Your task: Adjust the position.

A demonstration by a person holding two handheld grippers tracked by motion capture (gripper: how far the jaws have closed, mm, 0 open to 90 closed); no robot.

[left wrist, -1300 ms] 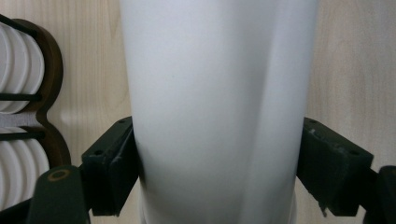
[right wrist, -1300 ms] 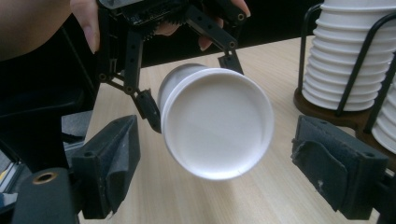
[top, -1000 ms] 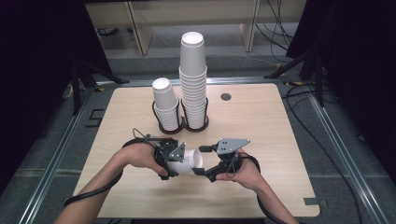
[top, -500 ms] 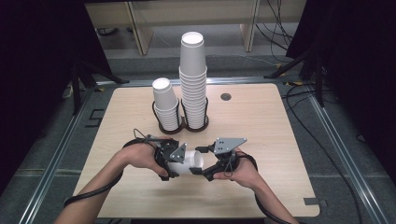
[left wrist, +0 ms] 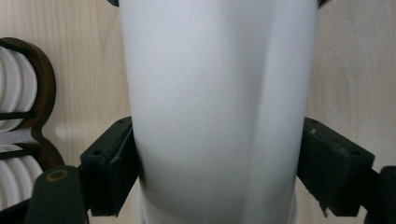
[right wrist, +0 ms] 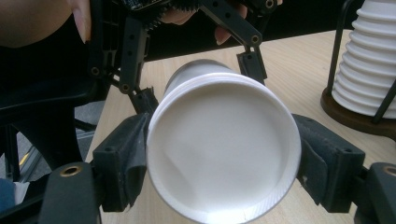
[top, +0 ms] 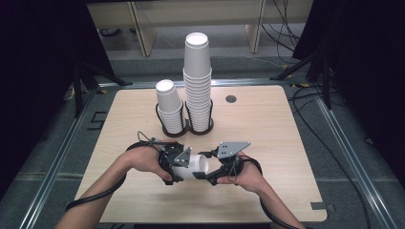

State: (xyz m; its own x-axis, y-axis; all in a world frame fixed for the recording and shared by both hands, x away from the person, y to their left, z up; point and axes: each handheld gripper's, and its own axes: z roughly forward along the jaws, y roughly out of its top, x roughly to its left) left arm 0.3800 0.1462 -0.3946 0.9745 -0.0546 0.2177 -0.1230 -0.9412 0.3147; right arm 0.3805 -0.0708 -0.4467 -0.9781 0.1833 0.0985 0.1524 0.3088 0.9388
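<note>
White paper cup [top: 193,166] lay sideways between both grippers, left gripper [top: 177,162] fingers clamped its wall, right gripper [top: 217,172] fingers gripped its rim, right gripper view revealed the cup's open mouth, high view showed two cup stacks [top: 197,81] on the tabletop [top: 267,129]

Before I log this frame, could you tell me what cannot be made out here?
- High view: the hands and both grippers hide most of the held white paper cup.
- Left gripper view: the cup's rim is cut off by the top edge; one cup or several nested, I cannot tell.
- Right gripper view: the tall cup stack is cut off at the right edge.
</note>
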